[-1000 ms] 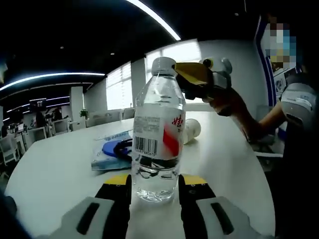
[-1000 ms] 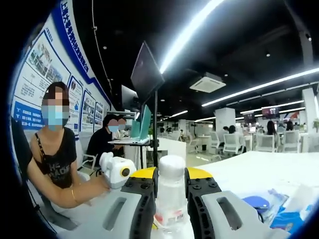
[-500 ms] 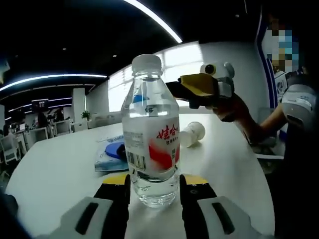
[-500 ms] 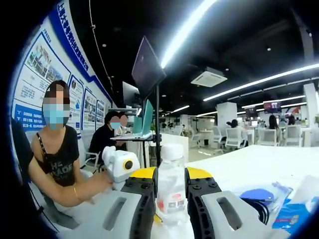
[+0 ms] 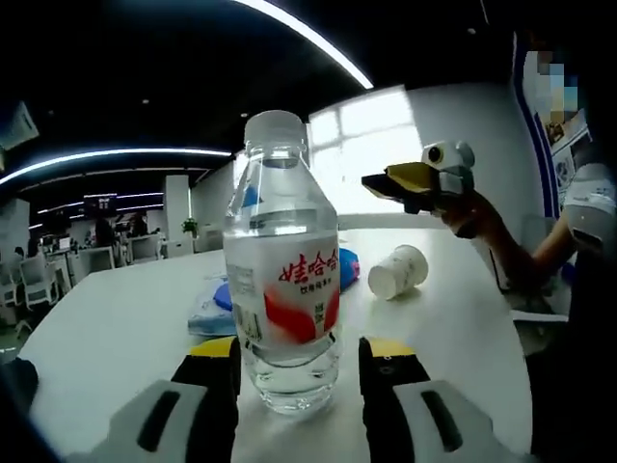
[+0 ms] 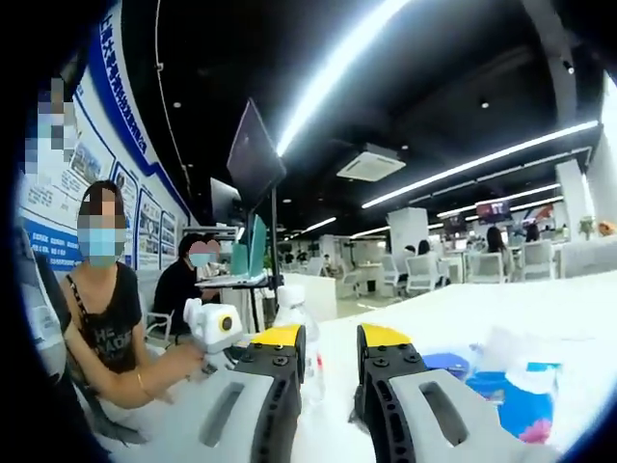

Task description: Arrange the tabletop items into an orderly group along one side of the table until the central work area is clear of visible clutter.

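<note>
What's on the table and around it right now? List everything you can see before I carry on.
water bottle: one, clear with a white cap and red label, upright on the table between the left hand-held gripper's jaws
paper cup: one, white, on its side behind the bottle
blue packet: one, blue and white, flat on the table
table: one, white
seated people: two, masked, by the wall
left hand-held gripper: black and yellow, jaws either side of the bottle
right hand-held gripper: black and yellow, raised, open

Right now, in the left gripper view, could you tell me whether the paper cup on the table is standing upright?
No, the paper cup lies on its side on the white table, behind the water bottle.
</note>
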`<state>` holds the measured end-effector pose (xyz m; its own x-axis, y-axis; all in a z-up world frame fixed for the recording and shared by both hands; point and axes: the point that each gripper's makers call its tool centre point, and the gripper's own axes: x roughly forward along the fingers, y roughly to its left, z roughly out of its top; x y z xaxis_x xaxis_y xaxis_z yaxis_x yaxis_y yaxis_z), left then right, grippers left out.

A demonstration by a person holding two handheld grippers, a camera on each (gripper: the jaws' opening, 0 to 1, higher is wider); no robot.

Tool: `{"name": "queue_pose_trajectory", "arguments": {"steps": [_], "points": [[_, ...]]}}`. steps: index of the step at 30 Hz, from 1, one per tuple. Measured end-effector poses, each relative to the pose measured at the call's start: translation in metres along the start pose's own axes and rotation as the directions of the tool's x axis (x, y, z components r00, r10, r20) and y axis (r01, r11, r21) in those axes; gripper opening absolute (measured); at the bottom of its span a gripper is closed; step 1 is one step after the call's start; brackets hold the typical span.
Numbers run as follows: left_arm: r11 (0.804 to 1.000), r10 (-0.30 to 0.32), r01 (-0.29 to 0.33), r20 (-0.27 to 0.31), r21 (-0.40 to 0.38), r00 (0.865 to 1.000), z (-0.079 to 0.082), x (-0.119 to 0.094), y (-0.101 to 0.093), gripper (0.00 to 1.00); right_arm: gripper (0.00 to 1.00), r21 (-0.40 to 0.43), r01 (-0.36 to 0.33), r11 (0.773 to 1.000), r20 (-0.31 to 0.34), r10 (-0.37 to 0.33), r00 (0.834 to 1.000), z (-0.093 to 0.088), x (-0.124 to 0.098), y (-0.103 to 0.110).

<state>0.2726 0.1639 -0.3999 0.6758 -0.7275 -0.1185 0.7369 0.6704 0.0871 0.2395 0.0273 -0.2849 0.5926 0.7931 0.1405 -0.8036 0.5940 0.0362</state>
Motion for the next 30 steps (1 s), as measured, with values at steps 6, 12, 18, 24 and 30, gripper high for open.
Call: {"name": "queue_pose_trajectory", "arguments": {"steps": [6, 12, 18, 24, 30], "points": [[0.998, 0.057, -0.057, 0.015, -0.003, 0.998, 0.005, 0.001, 0.001, 0.49, 0.2, -0.107, 0.04, 0.994, -0.127, -0.053, 0.99, -0.018, -0.034, -0.008], [0.995, 0.104, -0.104, 0.02, 0.003, 0.994, 0.008, 0.008, 0.005, 0.5, 0.22, -0.125, 0.087, 0.988, -0.189, -0.11, 0.976, -0.023, -0.067, -0.018], [0.991, 0.132, -0.131, 0.047, -0.026, 0.99, 0.009, 0.012, 0.008, 0.48, 0.22, -0.105, 0.122, 0.987, -0.209, -0.142, 0.968, -0.026, -0.092, -0.026], [0.989, 0.149, -0.146, 0.074, -0.033, 0.986, 0.009, 0.012, 0.011, 0.45, 0.22, -0.102, 0.152, 0.983, -0.245, -0.173, 0.954, -0.038, -0.109, -0.035], [0.987, 0.161, -0.159, 0.08, -0.032, 0.984, 0.009, 0.012, 0.011, 0.45, 0.22, -0.089, 0.176, 0.98, -0.289, -0.194, 0.937, -0.056, -0.119, -0.049]]}}
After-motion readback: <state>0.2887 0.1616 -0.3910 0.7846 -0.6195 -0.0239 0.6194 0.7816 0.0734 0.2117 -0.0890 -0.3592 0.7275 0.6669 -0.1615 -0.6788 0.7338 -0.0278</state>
